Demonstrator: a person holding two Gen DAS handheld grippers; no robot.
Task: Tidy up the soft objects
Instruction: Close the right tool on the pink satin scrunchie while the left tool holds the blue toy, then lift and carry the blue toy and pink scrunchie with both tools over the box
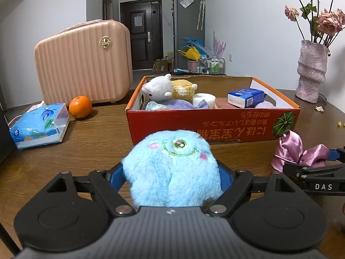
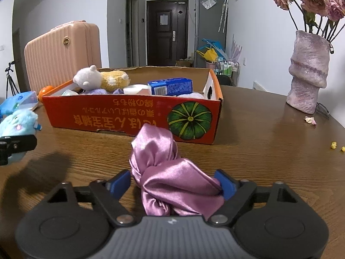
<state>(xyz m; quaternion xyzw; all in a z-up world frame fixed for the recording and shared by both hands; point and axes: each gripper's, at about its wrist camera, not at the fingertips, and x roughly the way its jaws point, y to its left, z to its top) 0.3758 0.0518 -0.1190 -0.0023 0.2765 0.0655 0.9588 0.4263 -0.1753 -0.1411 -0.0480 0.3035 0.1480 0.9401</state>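
Gripping fluffy round blue plush monster (image 1: 172, 168) in left tongs (image 1: 172, 179), closing right tongs (image 2: 174, 183) around knotted pink satin cloth (image 2: 170, 172), orange cardboard box (image 2: 129, 116) at twelve o'clock; slick satin risking slipping onto counter (image 2: 258, 161).

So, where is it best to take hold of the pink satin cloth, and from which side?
Grip the knotted middle of the pink satin cloth, coming from the near table edge. The bunch is thickest there, while the upright end is loose. The right claw already straddles that part.
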